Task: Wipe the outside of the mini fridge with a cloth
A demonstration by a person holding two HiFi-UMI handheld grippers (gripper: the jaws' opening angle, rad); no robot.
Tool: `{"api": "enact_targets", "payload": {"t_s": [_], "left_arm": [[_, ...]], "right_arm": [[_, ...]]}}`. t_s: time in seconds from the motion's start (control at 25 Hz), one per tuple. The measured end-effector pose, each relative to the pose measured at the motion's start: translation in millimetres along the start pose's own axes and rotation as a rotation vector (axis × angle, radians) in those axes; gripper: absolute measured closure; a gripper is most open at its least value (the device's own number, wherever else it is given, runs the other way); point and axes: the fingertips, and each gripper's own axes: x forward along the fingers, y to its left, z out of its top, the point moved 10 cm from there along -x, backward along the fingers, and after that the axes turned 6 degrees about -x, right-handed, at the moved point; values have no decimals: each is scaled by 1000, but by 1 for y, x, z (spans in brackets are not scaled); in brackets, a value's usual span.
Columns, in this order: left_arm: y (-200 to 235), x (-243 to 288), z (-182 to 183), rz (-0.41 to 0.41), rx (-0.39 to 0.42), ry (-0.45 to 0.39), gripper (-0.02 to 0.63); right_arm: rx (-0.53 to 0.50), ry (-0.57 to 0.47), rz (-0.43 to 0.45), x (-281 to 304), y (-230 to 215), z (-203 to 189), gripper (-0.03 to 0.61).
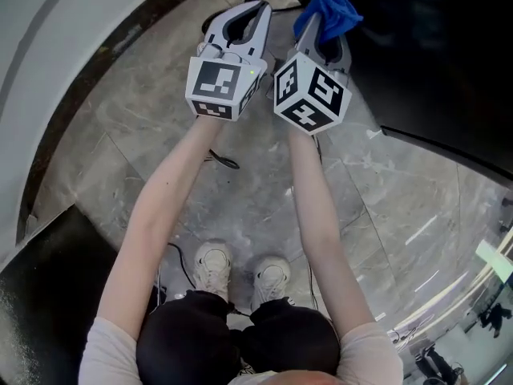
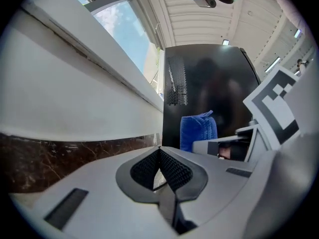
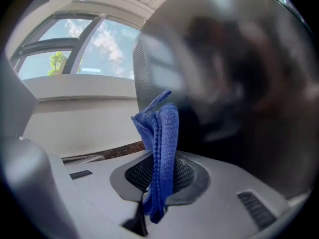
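The mini fridge (image 1: 425, 54) is a glossy black box at the top right of the head view; it also fills the right gripper view (image 3: 239, 83) and stands ahead in the left gripper view (image 2: 209, 88). A folded blue cloth (image 1: 330, 10) sticks up from my right gripper (image 1: 325, 30), which is shut on it (image 3: 160, 148) close to the fridge's front corner. Whether the cloth touches the fridge is unclear. My left gripper (image 1: 247, 18) hovers just left of the right one, shut with nothing between its pads (image 2: 160, 153). From there the cloth (image 2: 198, 131) shows beside the fridge.
A white wall with a dark marble skirting (image 2: 75, 153) runs along the left, close to the fridge's side. A thin black cable (image 1: 223, 160) lies on the grey marble floor ahead of the person's shoes (image 1: 212, 267). A dark slab (image 1: 56, 279) sits at the lower left.
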Motion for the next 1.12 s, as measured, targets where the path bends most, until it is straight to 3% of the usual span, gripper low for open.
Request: {"api": "enact_targets", "payload": {"t_s": [0.16,0.32,0.52,0.84,1.12], "left_arm": [[14,-7,-3,13,-6,8,609],[18,-10,-2,-21,-16,21,609],[28,-27,-9,5,-42,52,609],[26,-34,-8,55,-85,37,609],[-19,-32,-10,-21,-83,57,609]], "right_arm": [[13,9,-25,28,18,-14,506],[-34,-5,-28,52,33,-18,506],[-79,6,-45,59,39,-25,506],[-77,13,-127,31,23,-16,506],[-127,-10,-222,-20,-11,1,506]]}}
